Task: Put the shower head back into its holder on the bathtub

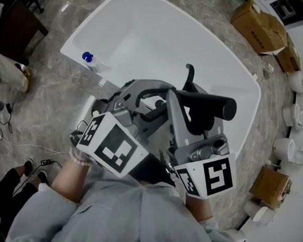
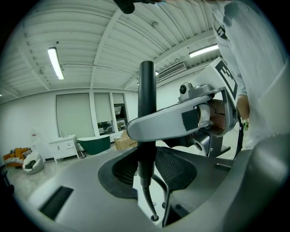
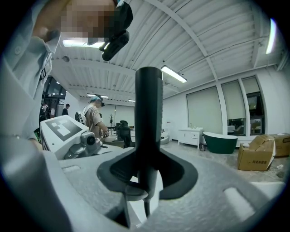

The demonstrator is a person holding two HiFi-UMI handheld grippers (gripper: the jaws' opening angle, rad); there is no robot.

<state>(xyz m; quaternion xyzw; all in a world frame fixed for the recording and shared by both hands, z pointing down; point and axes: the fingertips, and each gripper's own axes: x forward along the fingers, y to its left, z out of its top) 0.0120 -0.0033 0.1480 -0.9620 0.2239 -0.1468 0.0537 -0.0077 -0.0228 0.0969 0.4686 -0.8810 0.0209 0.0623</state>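
Our left gripper (image 2: 148, 174) and right gripper (image 3: 147, 174) both pinch the shower head (image 1: 207, 105), a plain matte black tube held above the white bathtub (image 1: 147, 29). Its hose (image 1: 189, 74) curls behind it. The print on the cardboard box (image 1: 259, 24) is too small to read. Our grippers hide part of the tube.

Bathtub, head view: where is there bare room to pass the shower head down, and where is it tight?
The bathtub is bare inside, from its far rim down to the grippers. Its left rim corner holds a blue-capped item. The near edge is crowded: the left gripper and right gripper both clamp the shower head there.
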